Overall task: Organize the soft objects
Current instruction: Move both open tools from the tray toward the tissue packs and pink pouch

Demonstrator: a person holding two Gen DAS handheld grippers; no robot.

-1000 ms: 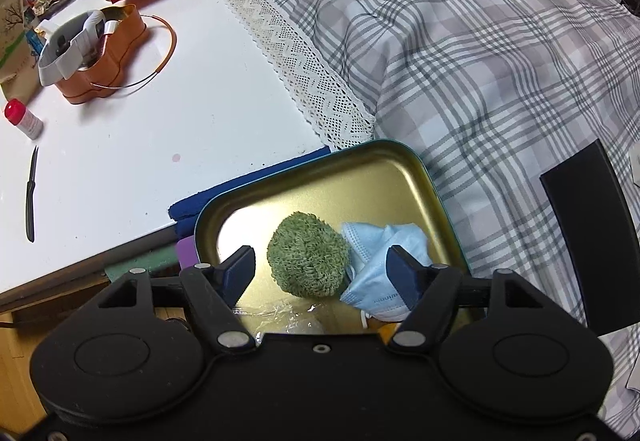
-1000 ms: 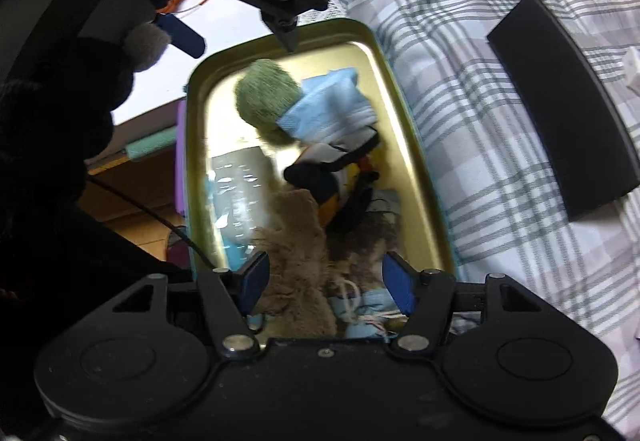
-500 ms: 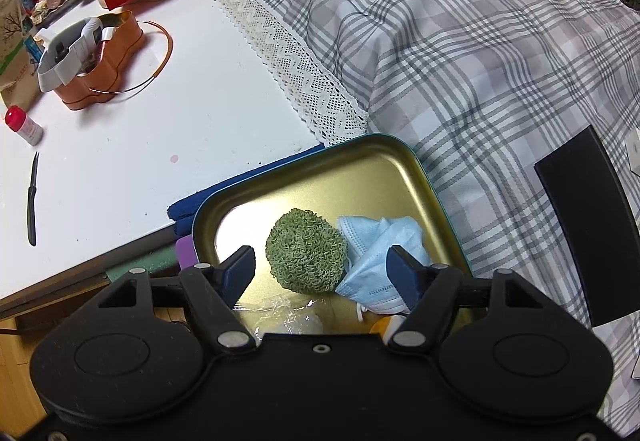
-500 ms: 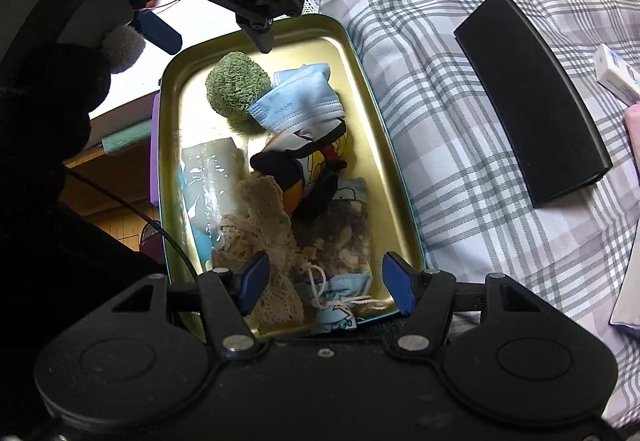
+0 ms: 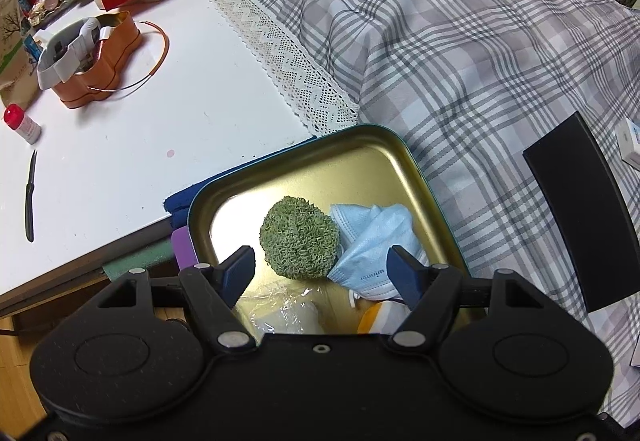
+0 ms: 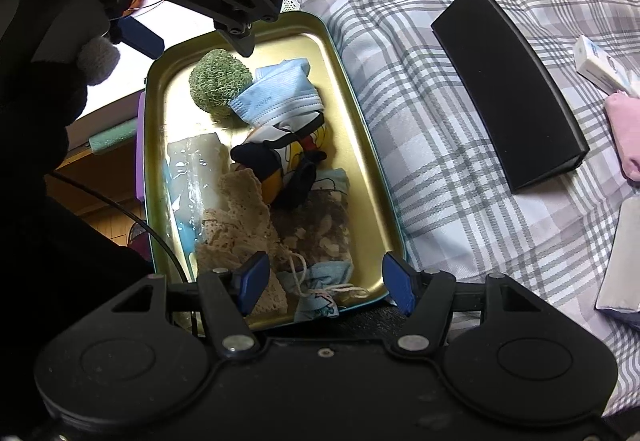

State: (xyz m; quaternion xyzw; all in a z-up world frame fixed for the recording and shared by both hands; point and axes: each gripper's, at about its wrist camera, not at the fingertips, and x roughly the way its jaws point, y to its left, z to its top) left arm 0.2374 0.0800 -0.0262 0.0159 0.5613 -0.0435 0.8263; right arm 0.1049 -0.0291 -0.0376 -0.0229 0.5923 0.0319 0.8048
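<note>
**Inspector:** State of the tongs?

**Assistant:** Left gripper (image 5: 322, 263) spread wide, nothing held, hovering over the far end of the tray (image 6: 362, 145). Right gripper (image 6: 324, 273) likewise spread and empty, over the near end.

**Inspector:** Hazards, left to right?

**Assistant:** Tray resting on the soft bedcover (image 6: 440, 181) right at the bed's edge beside the desk (image 5: 160, 121). Likely to tip toward the gap if pressed on its left side. Scrubber (image 6: 219, 79) and face mask (image 6: 280, 97) touching, mask partly over the scrubber. Risk of pinching both at once, or of dragging the mask out by a loop. Loose cord on the drawstring pouch (image 6: 320, 293) close to the right gripper's fingertips. Liable to snag. Heap in the middle loosely stacked, so apt to spill over the low rim if disturbed.

**Inspector:** Containers and contents?

**Assistant:** On the desk, orange tin (image 5: 100, 65), open, with a white band draped across it. Rest of its contents unclear. On the bed, tray holding the soft items:
- plastic packet (image 6: 192, 177) along the left wall
- lace cloth (image 6: 240, 217) beside it
- scrubber and mask at the far end
- cartoon-print toy (image 6: 280, 161) in the centre
- brown patterned fabric and the pouch at the near end

Outside the tray, to the right: black case (image 6: 508, 81), white box (image 6: 600, 65), and pink cloth (image 6: 628, 129), the last not yet gathered in.
</note>
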